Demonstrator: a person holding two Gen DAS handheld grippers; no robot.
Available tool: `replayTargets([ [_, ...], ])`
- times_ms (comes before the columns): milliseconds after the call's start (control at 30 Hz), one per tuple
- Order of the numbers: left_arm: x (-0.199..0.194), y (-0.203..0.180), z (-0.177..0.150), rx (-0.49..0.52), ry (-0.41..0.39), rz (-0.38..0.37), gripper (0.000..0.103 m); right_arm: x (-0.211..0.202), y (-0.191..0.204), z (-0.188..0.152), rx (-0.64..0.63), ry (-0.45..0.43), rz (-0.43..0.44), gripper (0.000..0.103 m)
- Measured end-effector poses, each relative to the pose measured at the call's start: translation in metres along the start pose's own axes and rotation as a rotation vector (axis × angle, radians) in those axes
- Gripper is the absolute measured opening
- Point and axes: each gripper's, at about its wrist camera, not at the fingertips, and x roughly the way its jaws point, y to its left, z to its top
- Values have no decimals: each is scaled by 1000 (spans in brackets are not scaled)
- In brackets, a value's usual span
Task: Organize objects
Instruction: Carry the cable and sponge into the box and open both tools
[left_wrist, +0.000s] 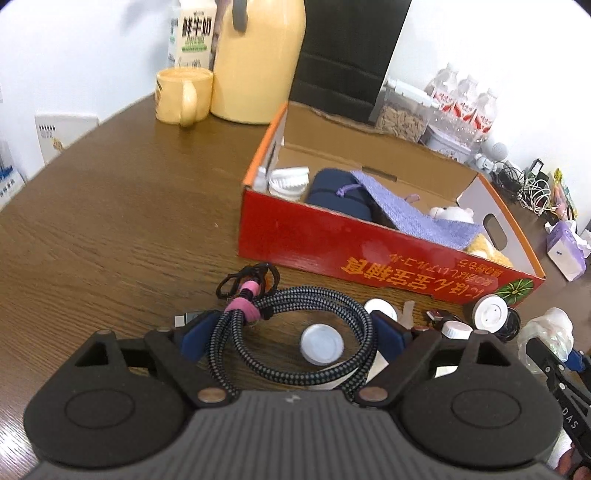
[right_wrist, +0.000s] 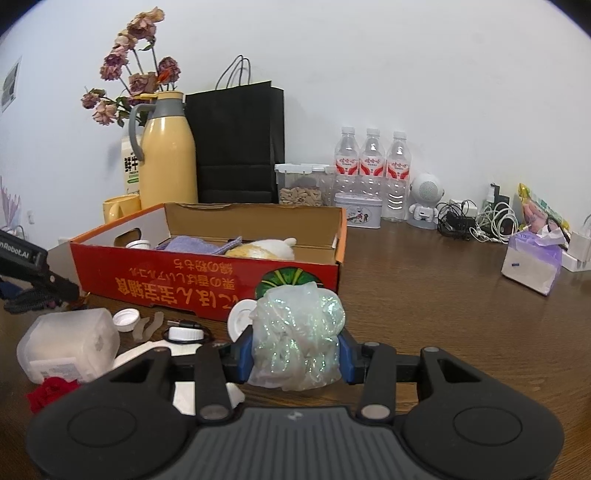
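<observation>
cable (left_wrist: 295, 332) coiled on counter just before box (left_wrist: 369, 254), between wide left fingers (left_wrist: 293, 334), not pinched | loop's long axis across gap | right fingers (right_wrist: 294, 354) clamp bag (right_wrist: 295, 336) before box | left nearer cable

Three water bottles (right_wrist: 373, 166) stand along the wall — beside one yellow flask (right_wrist: 168, 151), one black paper bag (right_wrist: 240, 144) and one milk carton (right_wrist: 131, 162). One red cardboard box (right_wrist: 207, 280) and one yellow mug (right_wrist: 120, 208) share the counter (right_wrist: 443, 295) — plus one coiled braided cable (left_wrist: 295, 325).
</observation>
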Motion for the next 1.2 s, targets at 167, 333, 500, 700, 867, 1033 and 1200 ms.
replayTargets([
  [167,-15,5,1,23,-58,0,89,-5,9,3,-15,-26,4,42],
  [333,-33,-1,6,70,-136,-12,89,-9,22,16,-33,-63,21,42],
  [500,-41,-16,17,113,-199,-41,89,-8,36,39,-62,-102,43,42],
  [700,-36,-36,35,160,-260,-79,89,6,49,67,-88,-136,57,42],
  [867,-20,-51,54,183,-289,-101,89,32,52,89,-85,-139,56,42],
  [1033,8,-60,72,180,-297,-106,89,67,53,107,-72,-127,59,42],
  [1200,35,-69,89,186,-316,-92,89,103,49,121,-42,-109,62,42],
])
